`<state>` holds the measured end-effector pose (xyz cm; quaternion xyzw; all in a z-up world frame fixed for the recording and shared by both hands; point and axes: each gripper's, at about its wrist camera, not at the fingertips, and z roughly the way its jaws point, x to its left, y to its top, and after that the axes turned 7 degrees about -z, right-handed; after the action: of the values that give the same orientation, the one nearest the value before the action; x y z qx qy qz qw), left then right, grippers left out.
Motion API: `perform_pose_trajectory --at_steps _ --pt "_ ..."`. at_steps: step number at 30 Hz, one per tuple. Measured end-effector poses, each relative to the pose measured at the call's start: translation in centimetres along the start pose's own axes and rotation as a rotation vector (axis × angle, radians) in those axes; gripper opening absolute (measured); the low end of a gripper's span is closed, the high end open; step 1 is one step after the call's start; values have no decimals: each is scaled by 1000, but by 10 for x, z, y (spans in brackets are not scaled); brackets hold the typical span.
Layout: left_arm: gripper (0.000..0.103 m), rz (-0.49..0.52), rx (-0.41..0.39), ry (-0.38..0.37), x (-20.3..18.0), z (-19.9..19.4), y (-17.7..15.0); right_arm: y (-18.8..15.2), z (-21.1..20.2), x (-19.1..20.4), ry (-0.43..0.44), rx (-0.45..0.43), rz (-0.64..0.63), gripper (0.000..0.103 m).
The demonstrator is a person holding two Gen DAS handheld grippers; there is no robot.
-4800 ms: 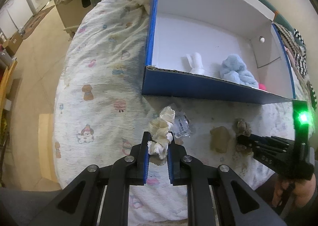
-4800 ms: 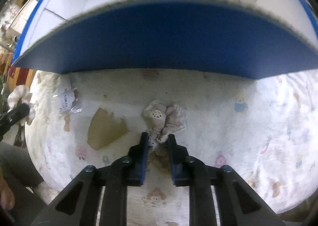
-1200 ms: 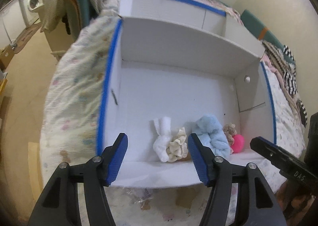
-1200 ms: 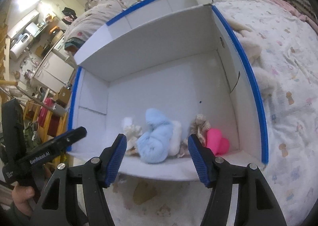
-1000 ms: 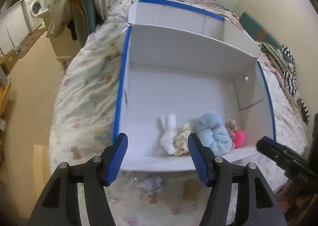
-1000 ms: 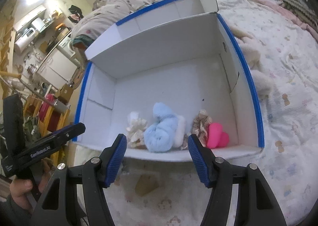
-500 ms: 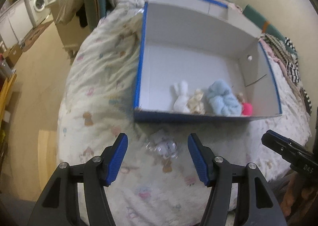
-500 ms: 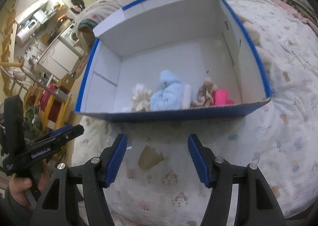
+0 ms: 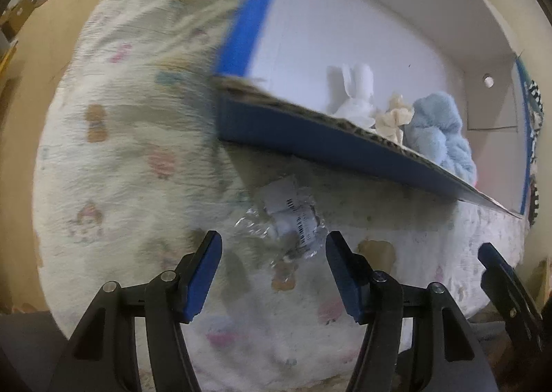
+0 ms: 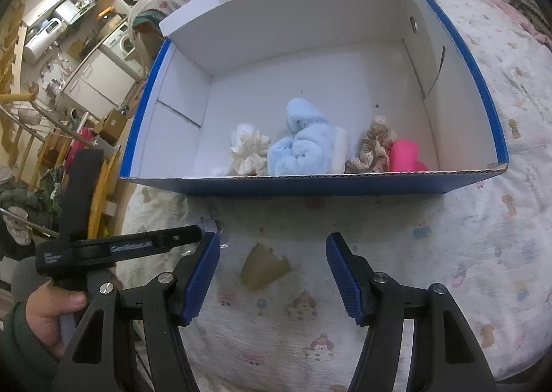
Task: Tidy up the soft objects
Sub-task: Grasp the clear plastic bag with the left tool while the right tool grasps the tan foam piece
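Note:
The blue-and-white cardboard box sits on the patterned bedspread. Along its near wall lie a cream scrunchie, a light blue plush, a brown lace scrunchie and a pink soft thing. The left wrist view also shows a white bunny beside the cream scrunchie and blue plush. My left gripper is open, low over a clear plastic packet lying on the bedspread in front of the box. My right gripper is open and empty above a tan scrap.
The bedspread drops off at its left edge to a wooden floor. A hand holds the left gripper's handle at the left of the right wrist view. Kitchen furniture and clutter stand far left.
My left gripper has dropped and tipped down from over the box to just above the plastic packet. My right gripper has drawn back from the box to the bedspread in front of it.

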<state>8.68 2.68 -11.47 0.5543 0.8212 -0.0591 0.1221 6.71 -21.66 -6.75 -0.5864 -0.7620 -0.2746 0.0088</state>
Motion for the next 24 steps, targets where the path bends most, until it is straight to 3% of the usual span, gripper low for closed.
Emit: perform_pose_trajectory --at_steps 8,11,15,20,24 --pt "59 4 2 64 -11 20 4 2 -2 -5 -9 -14 1 67" --pt "49 8 6 79 -12 24 4 2 -1 -8 -8 -11 11 67" --pt "25 7 9 63 -11 24 1 4 3 -7 -11 -1 11 67" --pt "13 28 7 35 -15 14 -3 2 13 -3 -17 35 -6 67" --pt "13 75 -31 48 -19 -2 -10 -1 26 7 -38 72 -59 67"
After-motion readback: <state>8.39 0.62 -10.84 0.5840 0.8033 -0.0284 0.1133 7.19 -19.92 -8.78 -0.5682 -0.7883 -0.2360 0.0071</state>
